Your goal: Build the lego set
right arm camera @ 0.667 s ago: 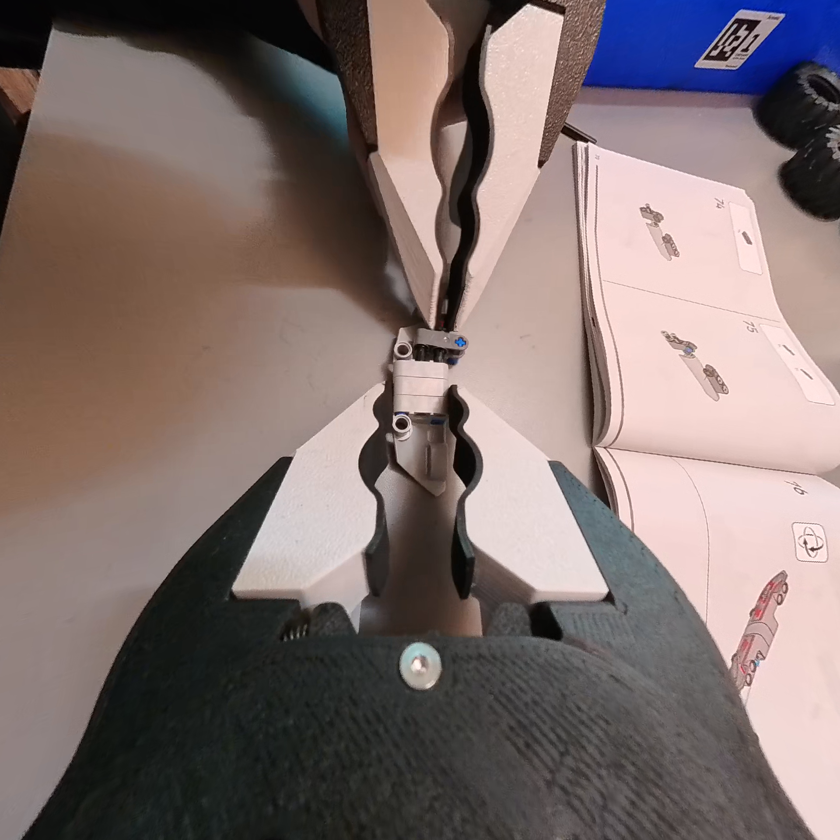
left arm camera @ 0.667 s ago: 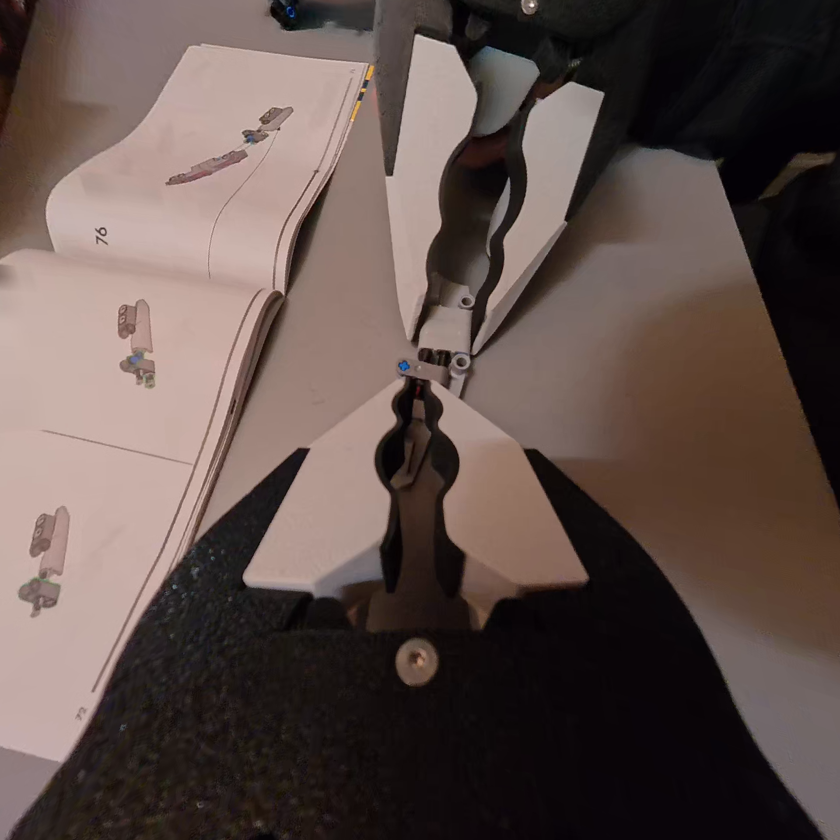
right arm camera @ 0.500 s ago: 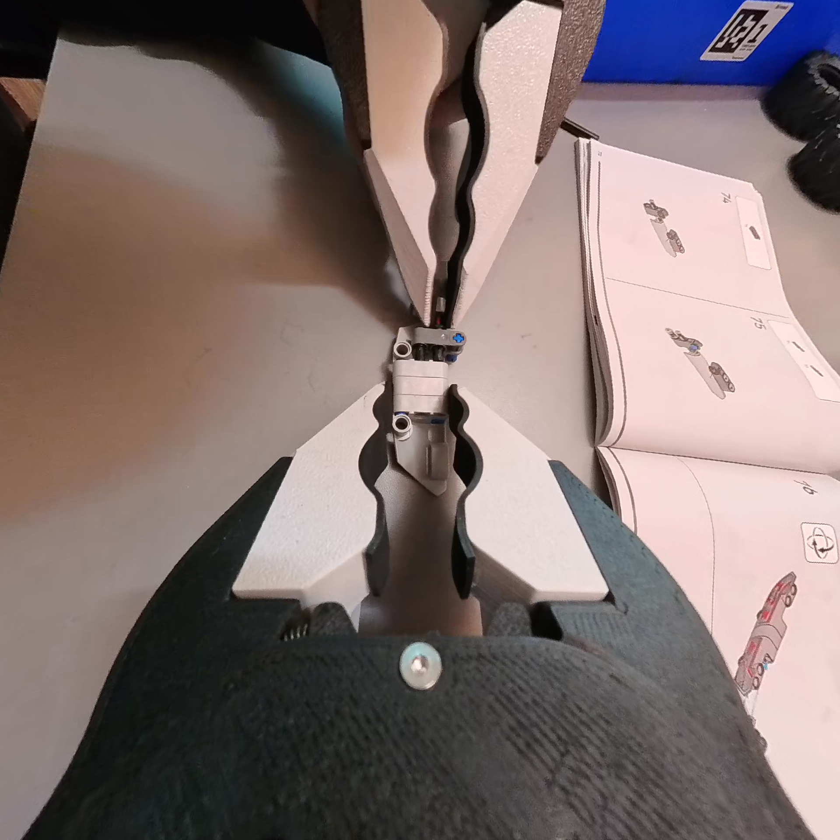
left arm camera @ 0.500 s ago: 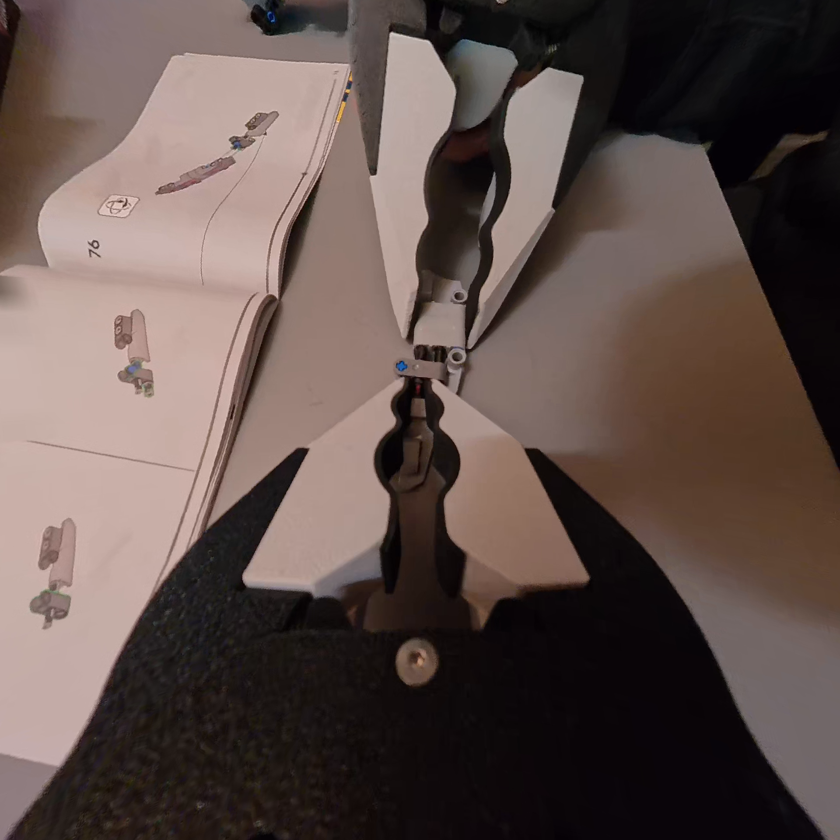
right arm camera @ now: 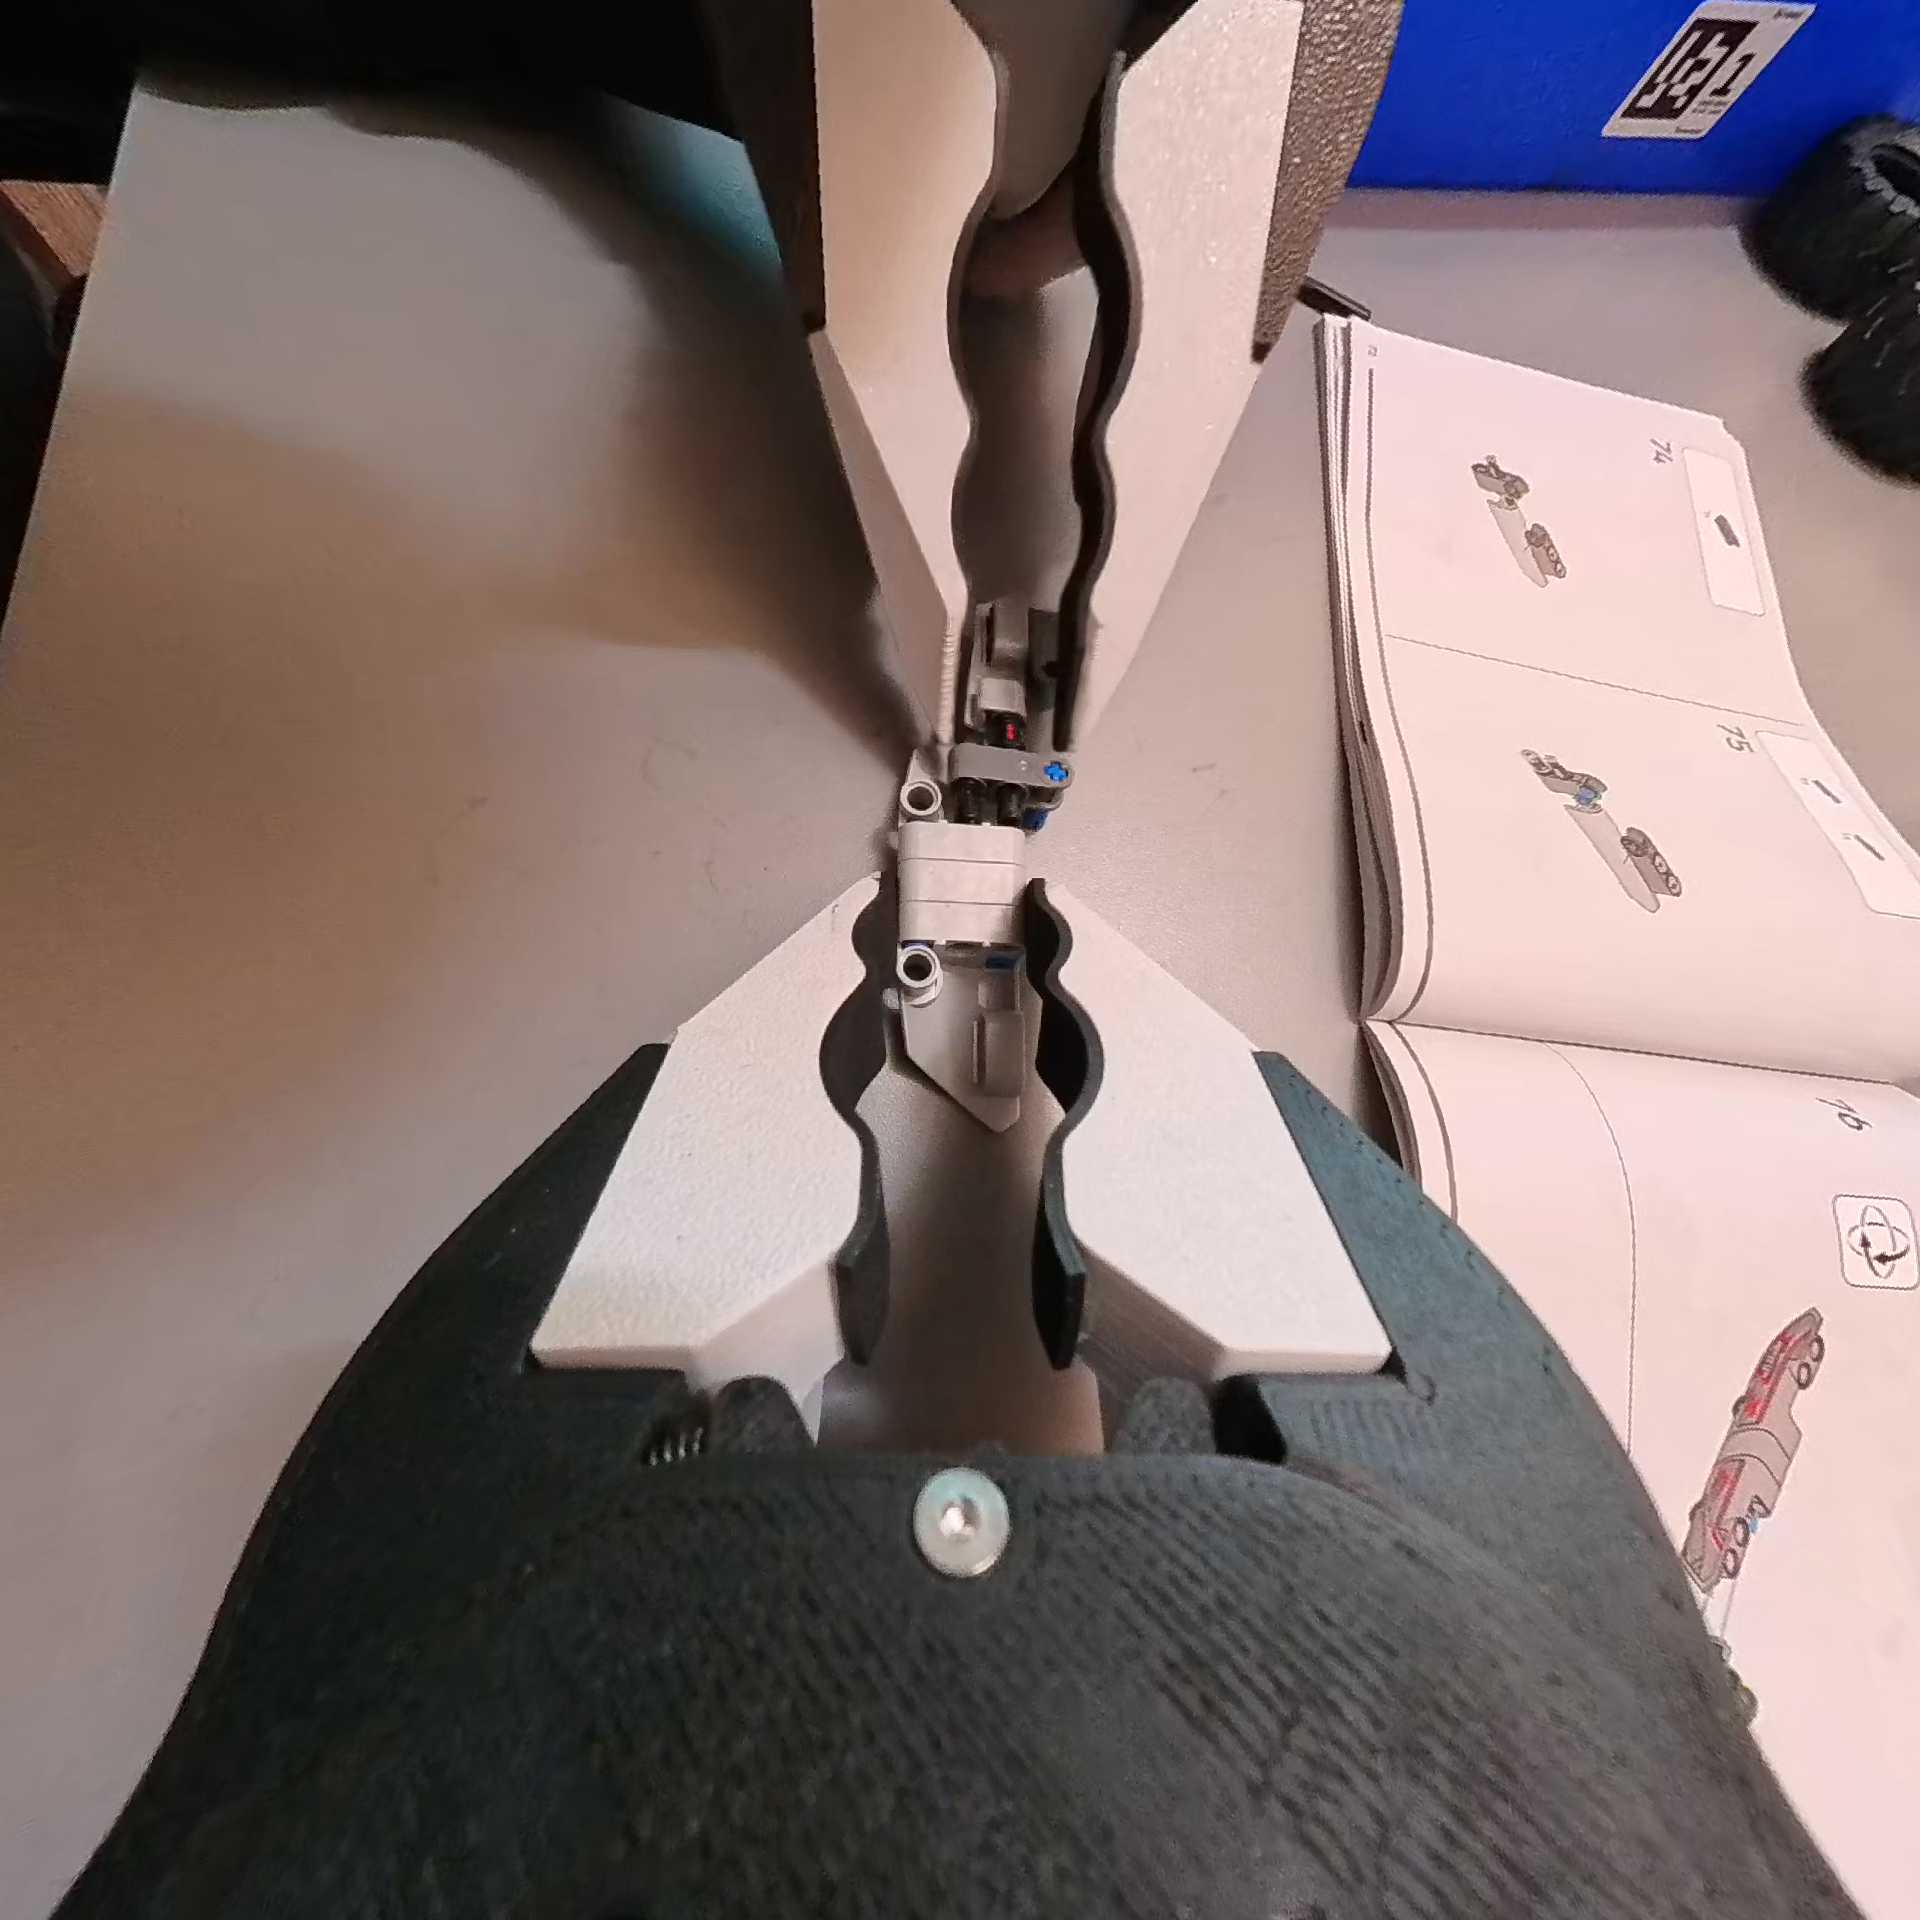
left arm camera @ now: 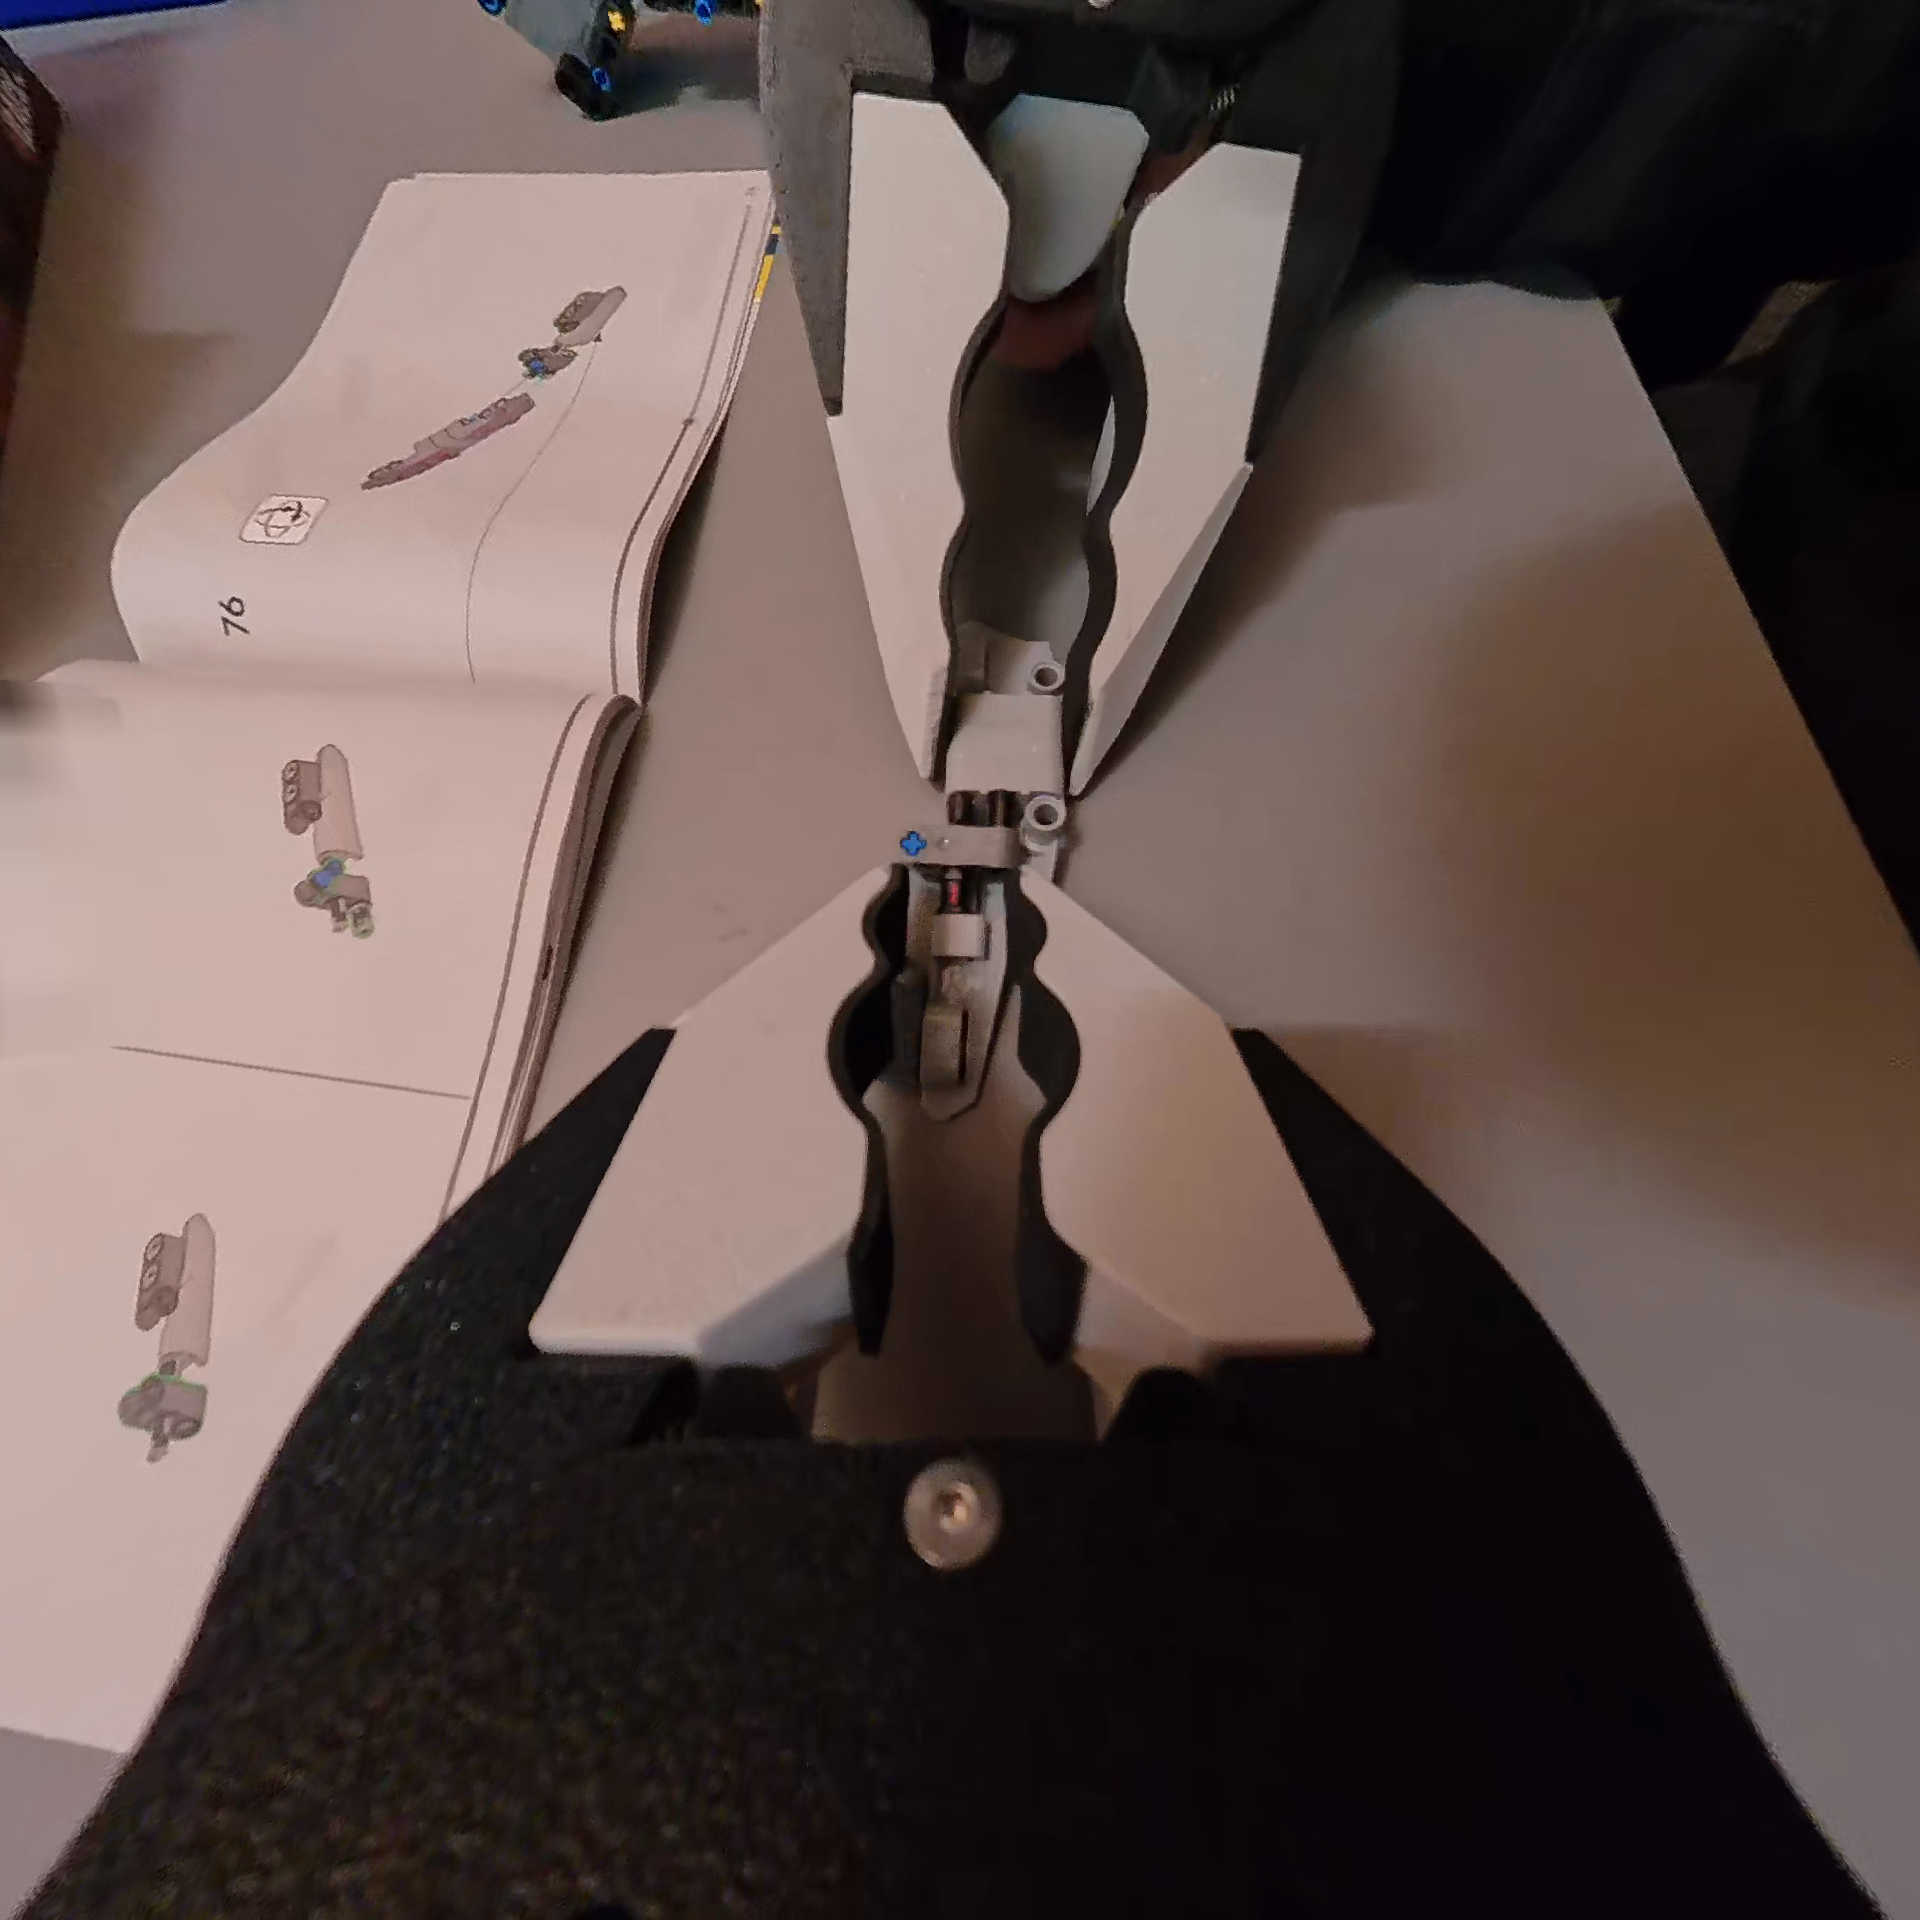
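A small grey lego assembly is held between my two grippers, which face each other tip to tip above the table. My right gripper (right arm camera: 956, 899) is shut on its light grey panel end (right arm camera: 961, 873); this gripper also shows in the left wrist view (left arm camera: 1003, 774). My left gripper (left arm camera: 956, 883) is closed around the other end, a grey piece with a red pin (left arm camera: 951, 940); this gripper also shows in the right wrist view (right arm camera: 1013, 717). A dark grey link with a blue pin (right arm camera: 1008, 771) crosses the joint between the fingertips and also shows in the left wrist view (left arm camera: 956, 844).
An open instruction booklet (left arm camera: 312, 831) lies on the grey table (left arm camera: 1455, 831); in the right wrist view the booklet (right arm camera: 1558, 727) is on the right. Black tyres (right arm camera: 1849, 239) and a blue box (right arm camera: 1507, 94) stand behind it. Dark lego parts (left arm camera: 603, 62) lie at the far edge. My left and right fingertips are right by each other.
My left gripper's jaws stand wider than before, and the grey piece with the red pin now sits deeper between them. Both grippers stay tip to tip.
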